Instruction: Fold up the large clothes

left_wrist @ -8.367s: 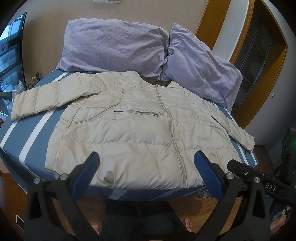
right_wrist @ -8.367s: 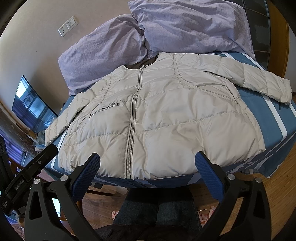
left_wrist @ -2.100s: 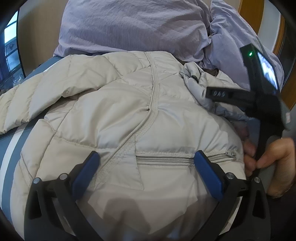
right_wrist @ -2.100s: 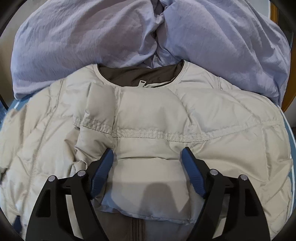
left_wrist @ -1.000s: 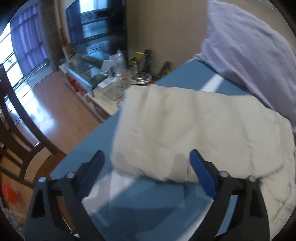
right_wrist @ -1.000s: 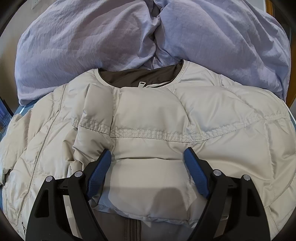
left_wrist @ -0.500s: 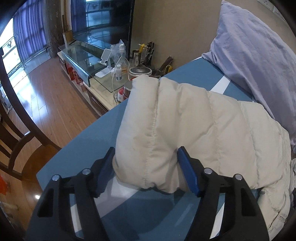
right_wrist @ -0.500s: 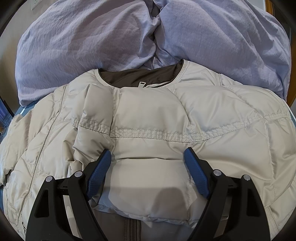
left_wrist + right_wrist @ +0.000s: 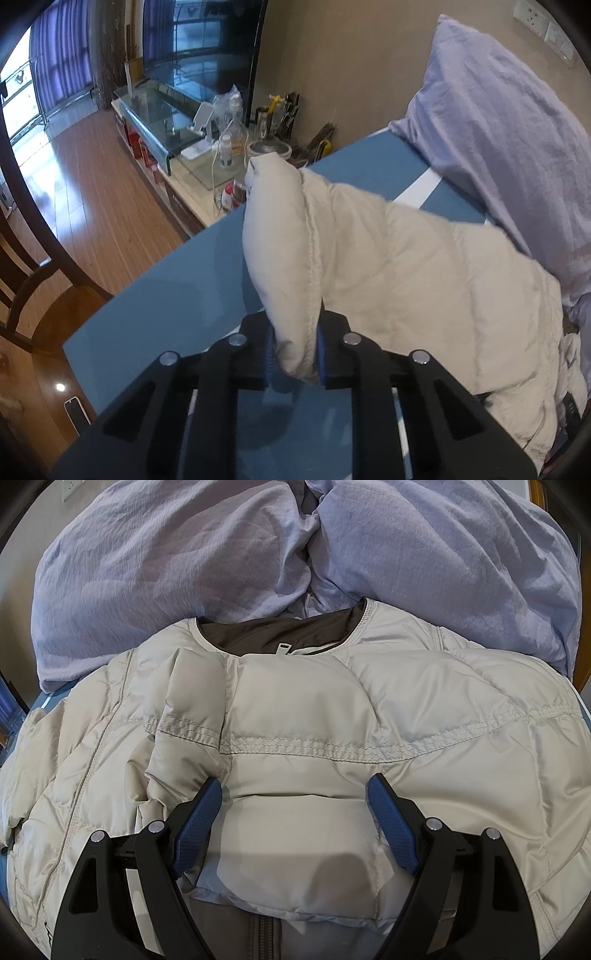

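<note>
We count one cream puffer jacket (image 9: 332, 738), lying front-up on the blue bed (image 9: 155, 295), collar toward the far side; two lilac pillows (image 9: 184, 561) beyond it; one sleeve (image 9: 332, 251) stretching out to the left; our left gripper (image 9: 293, 356) has just been closing and now pinches the cuff end of that sleeve between its pads; our right gripper (image 9: 295, 823) hangs with jaws wide apart over the folded-in chest panel, clamping nothing; one television (image 9: 207, 40) far left.
</note>
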Demonstrator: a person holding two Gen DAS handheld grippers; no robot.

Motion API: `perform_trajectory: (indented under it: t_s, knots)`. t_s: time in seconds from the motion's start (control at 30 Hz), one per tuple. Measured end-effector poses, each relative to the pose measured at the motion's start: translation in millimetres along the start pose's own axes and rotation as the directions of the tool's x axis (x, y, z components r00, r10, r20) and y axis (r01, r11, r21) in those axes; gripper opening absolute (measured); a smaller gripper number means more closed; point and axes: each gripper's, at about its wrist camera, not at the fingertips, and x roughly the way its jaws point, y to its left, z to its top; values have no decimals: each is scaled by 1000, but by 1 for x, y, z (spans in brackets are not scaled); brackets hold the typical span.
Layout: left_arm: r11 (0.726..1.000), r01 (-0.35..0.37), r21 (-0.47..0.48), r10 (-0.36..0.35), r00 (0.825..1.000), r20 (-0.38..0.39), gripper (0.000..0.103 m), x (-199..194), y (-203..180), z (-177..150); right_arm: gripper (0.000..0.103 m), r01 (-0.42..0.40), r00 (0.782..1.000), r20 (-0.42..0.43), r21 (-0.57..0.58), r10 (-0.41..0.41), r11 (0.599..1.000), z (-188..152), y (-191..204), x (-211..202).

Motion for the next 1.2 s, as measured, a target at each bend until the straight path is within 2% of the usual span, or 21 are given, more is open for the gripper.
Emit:
perform_trajectory:
  t_s: [0.23,0.43,0.67,0.83,0.97,1.0,1.2]
  knots:
    - [995,93,30,-96,991,90,17,-47,-35,20,84,47,999,-19,-49,-48,998,1,9,2]
    - [968,221,120,-238,961,143,17,-97,-93,23,87,37,997,-65,-77,-42,996,3,6,-6]
    - [898,350,266,-390,914,113,17,-137,-178,-2,88,-10,995,-95,-66,3,998,1,-9,-38]
    - [847,407,342,-456,887,75,17,-150,-230,-26,88,1,998,-59,-47,-4,999,0,-31,-61]
    - [801,461,382,-508,861,28,17,-155,-268,-47,88,11,1000,-29,-25,-11,1000,2,-57,-71]
    - [782,480,397,-526,850,10,17,-157,-281,-55,88,15,1000,-22,-23,-16,1000,2,-62,-73]
    - [716,535,448,-566,821,-76,17,-153,-328,-90,88,51,999,5,-4,-51,999,-1,-91,-79]
